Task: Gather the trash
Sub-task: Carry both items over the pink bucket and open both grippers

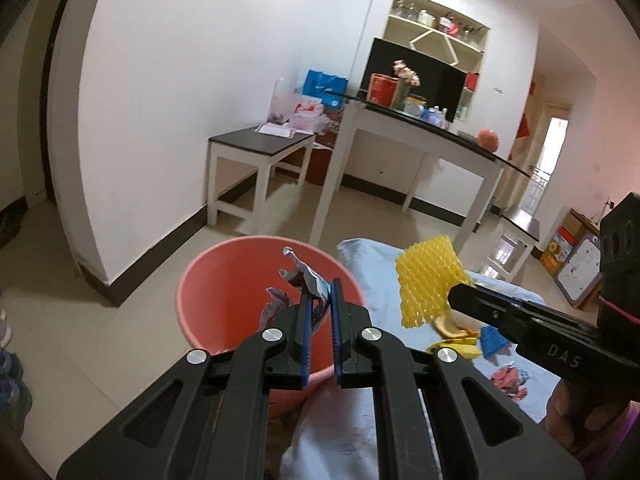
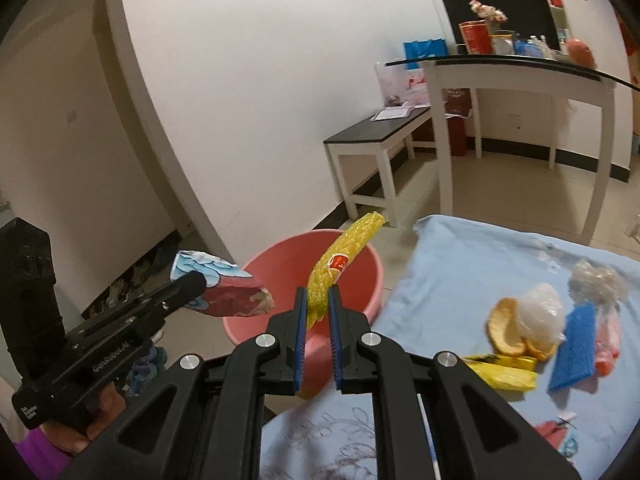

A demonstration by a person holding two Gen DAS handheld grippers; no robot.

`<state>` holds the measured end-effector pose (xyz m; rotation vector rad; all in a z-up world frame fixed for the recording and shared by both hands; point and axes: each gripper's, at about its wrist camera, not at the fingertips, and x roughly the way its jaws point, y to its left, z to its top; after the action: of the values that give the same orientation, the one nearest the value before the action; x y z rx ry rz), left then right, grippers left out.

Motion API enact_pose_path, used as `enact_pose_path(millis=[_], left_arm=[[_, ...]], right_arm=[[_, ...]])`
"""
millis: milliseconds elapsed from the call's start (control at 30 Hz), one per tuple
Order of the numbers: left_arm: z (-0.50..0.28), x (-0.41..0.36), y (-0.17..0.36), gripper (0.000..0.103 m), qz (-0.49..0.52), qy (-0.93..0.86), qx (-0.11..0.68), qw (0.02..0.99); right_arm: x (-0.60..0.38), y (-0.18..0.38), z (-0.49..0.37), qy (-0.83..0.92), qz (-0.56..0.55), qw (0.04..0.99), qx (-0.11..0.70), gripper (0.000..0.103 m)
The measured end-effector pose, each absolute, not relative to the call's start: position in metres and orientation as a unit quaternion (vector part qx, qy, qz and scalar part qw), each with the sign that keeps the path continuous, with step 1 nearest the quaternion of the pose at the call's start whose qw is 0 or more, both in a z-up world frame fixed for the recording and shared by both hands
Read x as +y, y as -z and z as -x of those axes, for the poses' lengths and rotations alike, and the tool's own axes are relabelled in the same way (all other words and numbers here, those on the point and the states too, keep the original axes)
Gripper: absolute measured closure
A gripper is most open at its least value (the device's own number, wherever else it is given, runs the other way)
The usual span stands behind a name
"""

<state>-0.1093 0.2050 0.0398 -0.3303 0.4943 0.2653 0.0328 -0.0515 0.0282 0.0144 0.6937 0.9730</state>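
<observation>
Landmark: pink basin (image 1: 224,300) on the floor, at the corner of the blue cloth (image 2: 472,264).

L gripper (image 1: 320,292) has its jaws narrow, clamped on a crumpled wrapper (image 1: 298,280), blue/maroon print, held over the basin's mouth. In its own cam most of the wrapper is hidden by the pads; in the R wrist view it shows better (image 2: 224,288), just left of the basin.

R gripper (image 2: 317,300) has its jaws narrow, pinching a yellow foam net (image 2: 340,264) w/ a small red sticker, above the basin's near rim. The net's lower end is hidden behind the fingers.

More trash on the cloth, right of the basin: orange peel (image 2: 506,332), clear plastic wad (image 2: 540,312), blue sponge (image 2: 572,348), yellow packet (image 2: 504,372). Red-pink item beside the sponge is blurred, can't tell what. Basin bottom is blocked by the L gripper; contents unclear.
</observation>
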Motion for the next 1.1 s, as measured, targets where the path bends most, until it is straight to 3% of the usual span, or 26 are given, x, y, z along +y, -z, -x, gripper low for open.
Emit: enact_pose_path(millis=[1100], left_arm=[[0.078,0.260,0.026,0.094,0.190,-0.177,0.319,0.912]], right_arm=[[0.039,0.039,-0.056,-0.453,0.055,0.800,0.390,0.091]])
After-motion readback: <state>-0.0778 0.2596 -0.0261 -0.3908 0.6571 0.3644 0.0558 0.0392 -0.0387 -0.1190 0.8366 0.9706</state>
